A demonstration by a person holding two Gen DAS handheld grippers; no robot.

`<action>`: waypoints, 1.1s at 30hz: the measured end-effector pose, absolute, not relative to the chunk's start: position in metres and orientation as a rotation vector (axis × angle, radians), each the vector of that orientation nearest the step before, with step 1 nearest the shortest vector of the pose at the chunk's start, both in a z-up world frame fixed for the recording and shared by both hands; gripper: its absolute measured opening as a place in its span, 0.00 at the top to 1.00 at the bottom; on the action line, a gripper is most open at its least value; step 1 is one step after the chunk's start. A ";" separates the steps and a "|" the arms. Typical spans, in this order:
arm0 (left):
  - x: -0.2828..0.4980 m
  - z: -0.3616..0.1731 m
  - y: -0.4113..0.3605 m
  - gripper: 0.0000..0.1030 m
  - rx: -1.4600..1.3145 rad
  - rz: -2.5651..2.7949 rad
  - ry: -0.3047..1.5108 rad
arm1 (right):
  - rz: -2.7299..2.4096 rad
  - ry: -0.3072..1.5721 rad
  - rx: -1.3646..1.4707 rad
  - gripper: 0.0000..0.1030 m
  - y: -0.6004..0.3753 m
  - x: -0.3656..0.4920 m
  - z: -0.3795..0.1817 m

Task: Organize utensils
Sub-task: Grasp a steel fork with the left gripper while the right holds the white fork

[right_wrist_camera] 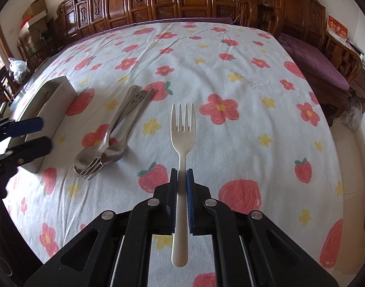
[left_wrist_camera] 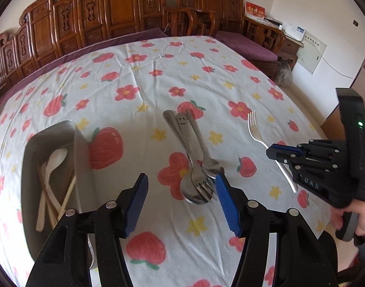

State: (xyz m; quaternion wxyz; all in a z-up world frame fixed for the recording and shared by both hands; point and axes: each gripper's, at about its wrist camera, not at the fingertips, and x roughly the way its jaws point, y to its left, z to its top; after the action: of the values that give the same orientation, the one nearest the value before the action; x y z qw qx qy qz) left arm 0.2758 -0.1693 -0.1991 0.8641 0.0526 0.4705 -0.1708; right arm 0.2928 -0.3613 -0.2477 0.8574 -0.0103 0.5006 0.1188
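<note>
Brightness: both views are evenly and brightly lit by soft daylight.
Source: a bright window is glimpsed at the left edge of the right wrist view.
Shadows: faint, soft shadows are cast beside the metal cutlery (left_wrist_camera: 194,157).
Glare: mild highlights are seen on the spoon bowls.
Distortion: strong fisheye bending and dark corner vignetting are present.
Focus: the centre is rendered sharp; the edges are softened.

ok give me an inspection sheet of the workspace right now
surface: table under white cloth with red flowers and strawberries
job's things: pale plastic fork gripped; three steel utensils piled; grey rectangular tray holding pale spoons
clutter: nothing seen
grippers: right gripper shut on the fork handle; left gripper open above the steel pile
cables: nothing seen on the table
surroundings: carved wooden benches, purple cushions
</note>
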 end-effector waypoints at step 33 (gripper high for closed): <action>0.355 -0.253 -0.211 0.89 0.106 -0.246 1.214 | 0.279 1.041 0.074 0.92 -0.378 0.298 -0.241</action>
State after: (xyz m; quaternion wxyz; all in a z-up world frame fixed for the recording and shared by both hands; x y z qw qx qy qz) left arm 0.3546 -0.2107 -0.2529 0.8130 0.0495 0.5686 -0.1154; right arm 0.2979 -0.3775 -0.2415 0.8576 0.0351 0.4957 0.1328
